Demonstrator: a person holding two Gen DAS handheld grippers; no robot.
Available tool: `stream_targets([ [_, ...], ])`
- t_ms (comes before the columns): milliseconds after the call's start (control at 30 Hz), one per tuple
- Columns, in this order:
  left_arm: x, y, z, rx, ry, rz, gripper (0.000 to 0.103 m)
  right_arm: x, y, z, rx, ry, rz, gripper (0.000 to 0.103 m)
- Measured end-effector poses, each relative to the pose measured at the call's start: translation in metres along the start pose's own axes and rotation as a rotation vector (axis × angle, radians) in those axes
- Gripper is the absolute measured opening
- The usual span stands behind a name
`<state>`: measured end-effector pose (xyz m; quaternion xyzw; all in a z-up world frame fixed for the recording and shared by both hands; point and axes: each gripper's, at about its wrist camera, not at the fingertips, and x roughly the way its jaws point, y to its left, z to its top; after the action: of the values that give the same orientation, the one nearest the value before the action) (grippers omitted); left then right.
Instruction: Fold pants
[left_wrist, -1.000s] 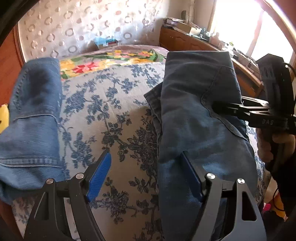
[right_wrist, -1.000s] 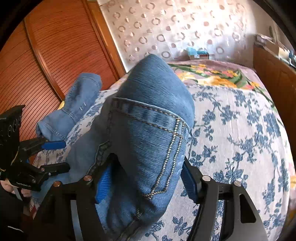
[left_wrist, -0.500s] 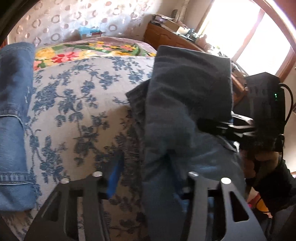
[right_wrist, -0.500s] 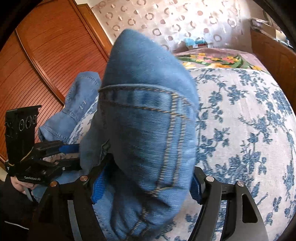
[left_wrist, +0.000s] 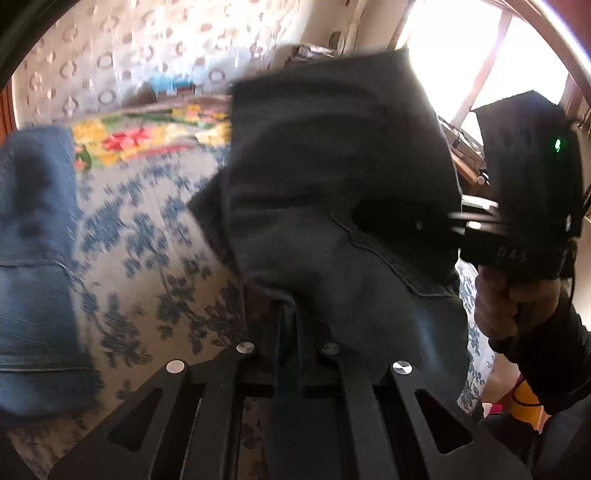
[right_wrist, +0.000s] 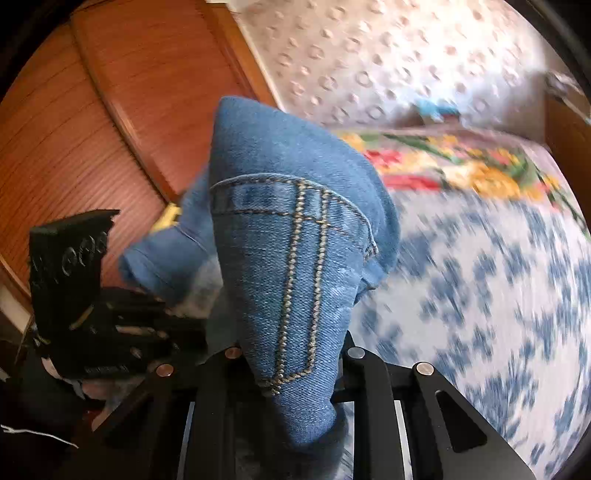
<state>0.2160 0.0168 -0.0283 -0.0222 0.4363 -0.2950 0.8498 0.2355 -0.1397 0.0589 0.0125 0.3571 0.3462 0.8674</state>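
While both claws are pinching the pants (right_wrist: 295, 236), L claw (left_wrist: 291, 332) and R claw (right_wrist: 295, 354) are lifting denim above bed (right_wrist: 480, 295), legs trailing ahead.

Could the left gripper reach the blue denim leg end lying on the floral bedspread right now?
Probably not as things stand: the left gripper is shut on the lifted blue denim jeans, so it is occupied. The blue denim leg end lies uncovered on the floral bedspread, off to its left.

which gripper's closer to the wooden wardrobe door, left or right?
Left. In the right wrist view the left gripper sits just in front of the wardrobe door; the right gripper holds the jeans farther over the bed.
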Motion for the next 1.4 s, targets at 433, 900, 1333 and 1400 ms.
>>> stream_targets([
  [433, -0.134, 0.043, 0.021, -0.059, -0.275, 0.152, 0.007, 0.007, 0.092, 0.096, -0.254, -0.129, 0.16, 0.021],
  [900, -0.228, 0.114, 0.026, -0.138, -0.368, 0.41, 0.007, 0.099, 0.118, 0.159, -0.18, -0.134, 0.443, 0.022],
  [1333, -0.115, 0.199, 0.018, -0.223, -0.078, 0.467, 0.007, 0.237, 0.0, 0.138, -0.072, 0.205, 0.089, 0.059],
  [1400, -0.114, 0.202, 0.02, -0.225, -0.072, 0.473, 0.007, 0.238, -0.009, 0.153, -0.093, 0.19, 0.075, 0.059],
])
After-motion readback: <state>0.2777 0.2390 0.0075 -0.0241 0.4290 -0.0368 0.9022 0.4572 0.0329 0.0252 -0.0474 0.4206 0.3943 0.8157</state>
